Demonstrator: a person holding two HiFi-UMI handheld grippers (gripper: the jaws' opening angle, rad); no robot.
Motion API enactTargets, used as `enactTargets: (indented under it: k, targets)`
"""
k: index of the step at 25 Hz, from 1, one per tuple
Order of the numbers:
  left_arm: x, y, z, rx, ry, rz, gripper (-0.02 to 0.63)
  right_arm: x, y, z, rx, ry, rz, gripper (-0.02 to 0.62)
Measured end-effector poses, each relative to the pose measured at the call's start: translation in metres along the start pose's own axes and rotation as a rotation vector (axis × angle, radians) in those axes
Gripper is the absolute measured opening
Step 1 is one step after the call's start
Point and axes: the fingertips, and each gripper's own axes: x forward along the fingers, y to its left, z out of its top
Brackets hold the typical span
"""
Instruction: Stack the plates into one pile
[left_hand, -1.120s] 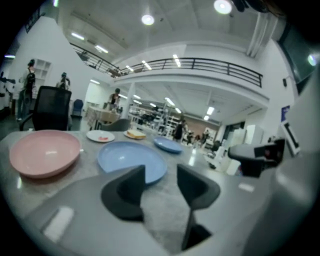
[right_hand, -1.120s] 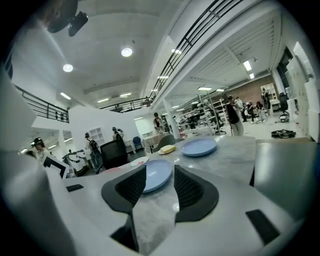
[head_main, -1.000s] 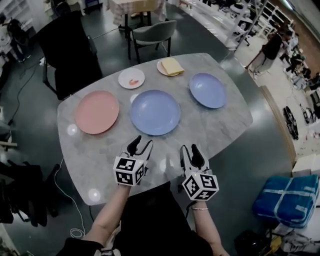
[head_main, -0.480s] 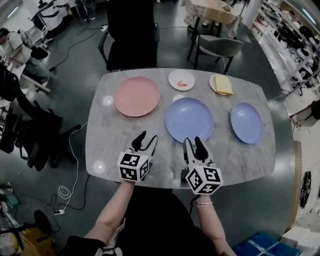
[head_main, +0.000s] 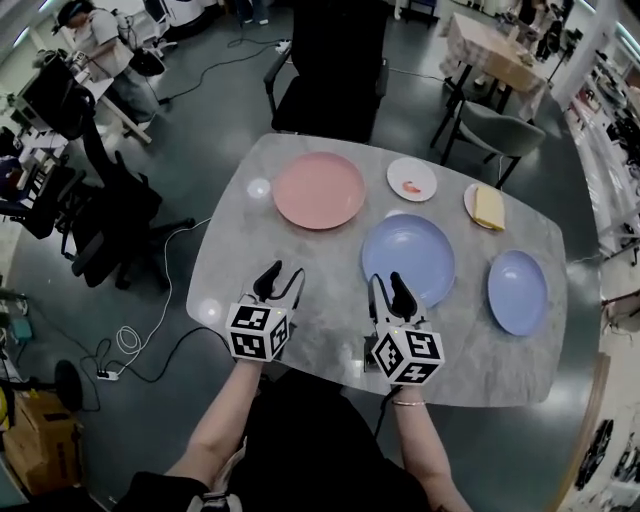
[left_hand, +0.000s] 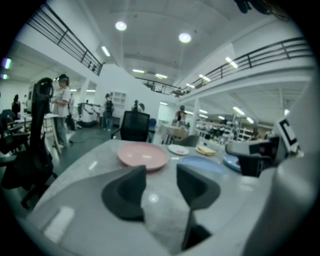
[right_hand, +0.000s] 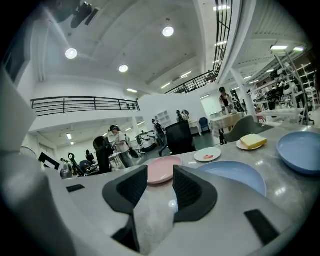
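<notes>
"On the grey table (head_main: 300, 335), how do the plates lie?"

"All 5 lie apart, and none is stacked. The pink plate (head_main: 318, 190) sits toward the far left, with the large blue plate (head_main: 408, 260) near the middle. The smaller blue plate (head_main: 517, 291) is by the right edge. Behind the blue ones lie the small white plate (head_main: 412, 179), with a red bit on it, and the plate with a yellow block (head_main: 487, 207)."

"And the 2 tongs?"

"The left gripper (head_main: 284, 272) hovers over the table's near side. Its jaws are parted and nothing is between them. The right gripper (head_main: 388, 282) hangs beside it, close to the near rim of the large blue plate. Its jaws are closing but stand apart, and only bare table shows between them. Neither gripper holds a plate."
</notes>
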Motion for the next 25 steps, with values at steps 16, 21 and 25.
enactTargets:
  k: [16,21,25]
  targets:
    - [0.080,0.093,0.032,-0.057,-0.004,0.075,0.192,0.137,-0.025,0.016,-0.200,0.136,-0.032,0.138]
    - [0.119,0.129,0.030,-0.091,0.035,0.092,0.192,0.188,-0.037,0.017,-0.266,0.194,-0.073,0.135]
    - [0.150,0.151,0.022,-0.112,0.085,0.106,0.192,0.224,-0.052,0.010,-0.294,0.259,-0.116,0.135]
